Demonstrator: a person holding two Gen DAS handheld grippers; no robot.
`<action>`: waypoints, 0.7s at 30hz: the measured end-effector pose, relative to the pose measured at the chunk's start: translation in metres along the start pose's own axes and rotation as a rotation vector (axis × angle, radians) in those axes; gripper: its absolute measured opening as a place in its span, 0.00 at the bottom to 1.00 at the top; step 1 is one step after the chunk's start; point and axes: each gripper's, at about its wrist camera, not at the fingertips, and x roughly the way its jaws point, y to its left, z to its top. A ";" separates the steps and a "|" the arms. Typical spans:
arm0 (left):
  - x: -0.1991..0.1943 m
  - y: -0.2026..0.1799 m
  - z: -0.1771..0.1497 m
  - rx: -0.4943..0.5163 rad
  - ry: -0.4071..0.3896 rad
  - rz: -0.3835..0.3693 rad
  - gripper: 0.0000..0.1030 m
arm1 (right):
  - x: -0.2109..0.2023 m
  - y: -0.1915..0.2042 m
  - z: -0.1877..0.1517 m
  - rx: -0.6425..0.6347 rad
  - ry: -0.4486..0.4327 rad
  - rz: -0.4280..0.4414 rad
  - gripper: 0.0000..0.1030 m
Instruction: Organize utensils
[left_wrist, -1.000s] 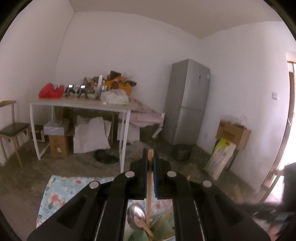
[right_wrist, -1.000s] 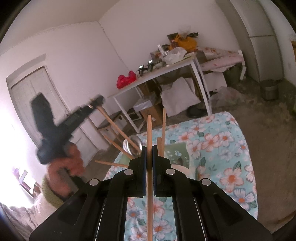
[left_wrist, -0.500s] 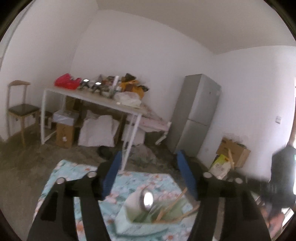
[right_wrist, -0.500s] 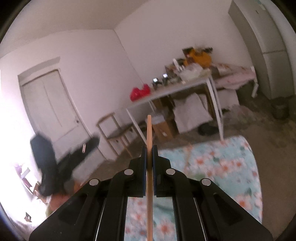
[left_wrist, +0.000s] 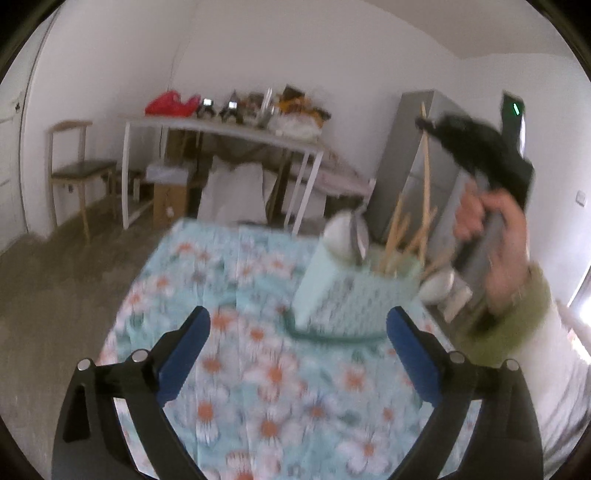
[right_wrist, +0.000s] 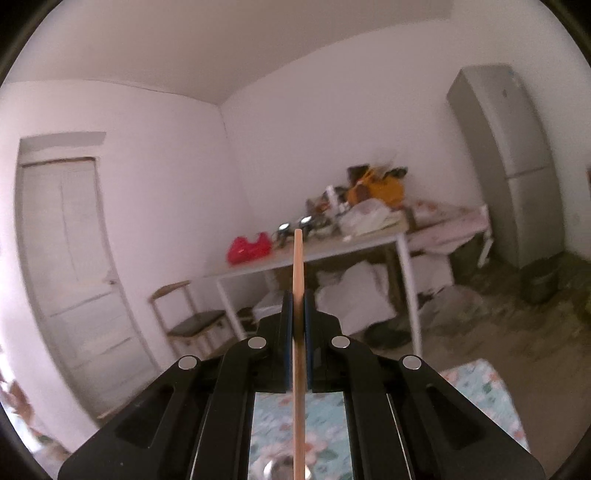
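Utensil holder (left_wrist: 354, 291) on tablecloth (left_wrist: 258, 369), chopsticks (left_wrist: 402, 236) and spoon (left_wrist: 356, 236) inside, cluttered table (left_wrist: 229, 129) behind

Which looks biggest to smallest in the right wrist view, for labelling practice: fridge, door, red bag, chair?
As they look in this view:
1. door
2. fridge
3. chair
4. red bag
Door and fridge stand at different depths under fisheye stretch, so that order is unsure.

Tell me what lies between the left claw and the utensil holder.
Only bare flowered tablecloth, seen in the left wrist view; the opening left claw holds nothing, short of the utensil holder.
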 end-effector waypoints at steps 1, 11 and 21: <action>0.003 0.000 -0.009 -0.006 0.021 -0.004 0.92 | 0.004 0.000 -0.003 -0.015 -0.015 -0.030 0.04; 0.019 0.002 -0.032 -0.028 0.078 0.002 0.92 | 0.019 0.003 -0.040 -0.148 -0.017 -0.131 0.05; 0.016 0.012 -0.014 -0.051 0.055 0.075 0.94 | -0.006 0.007 -0.042 -0.201 -0.029 -0.100 0.17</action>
